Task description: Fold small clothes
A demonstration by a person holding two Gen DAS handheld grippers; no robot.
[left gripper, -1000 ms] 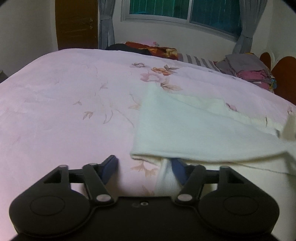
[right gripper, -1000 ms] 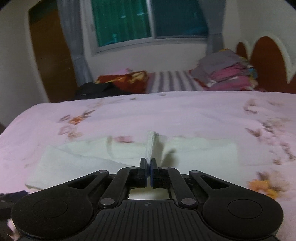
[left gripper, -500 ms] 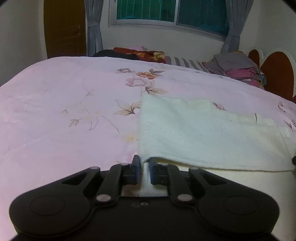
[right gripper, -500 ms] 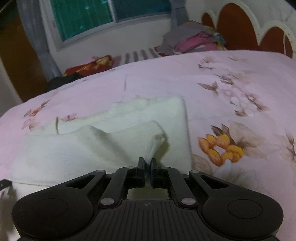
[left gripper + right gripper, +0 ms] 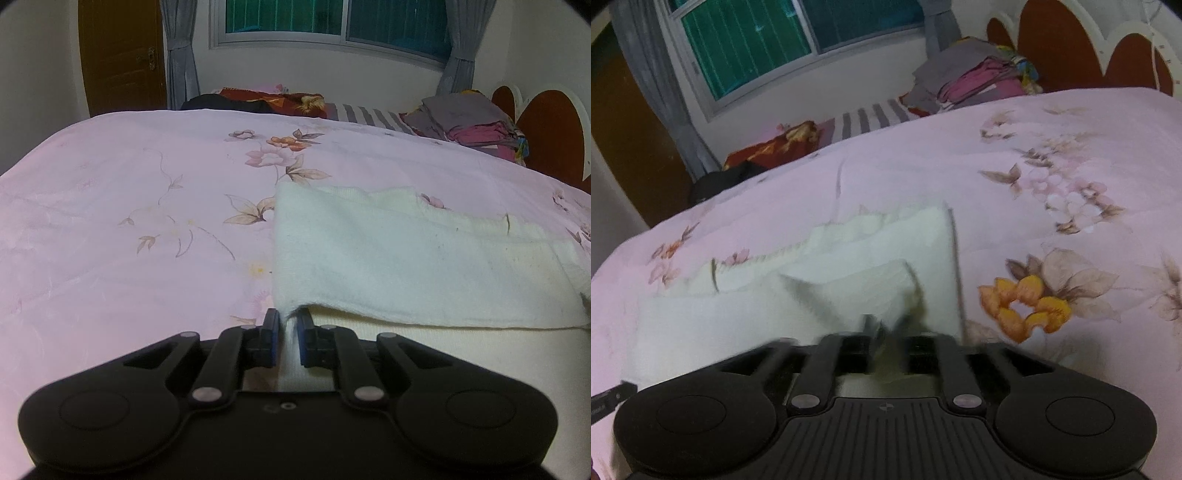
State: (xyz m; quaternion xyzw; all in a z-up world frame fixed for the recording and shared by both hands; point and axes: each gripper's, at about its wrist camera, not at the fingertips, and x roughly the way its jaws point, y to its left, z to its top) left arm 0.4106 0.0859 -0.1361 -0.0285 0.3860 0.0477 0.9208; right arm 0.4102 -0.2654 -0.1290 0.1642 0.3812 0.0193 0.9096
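A cream-white cloth lies on the pink flowered bed, with an upper layer folded over a lower one. My left gripper is shut on the cloth's near left corner, and a strip of fabric is pinched between its blue pads. In the right wrist view the same cloth shows a folded flap lying over its right end. My right gripper is blurred and its jaws are opening. The flap's corner still sits between them, and the pads stand apart from it.
Folded clothes are stacked at the far right by the brown headboard. Dark and red bedding lies along the far side under the window. A brown door stands at the back left. Bare sheet stretches right of the cloth.
My left gripper closed on the cloth's near left corner and stayed there. My right gripper carried its pinched corner across to the cloth's right end, lowered it, and its jaws have parted.
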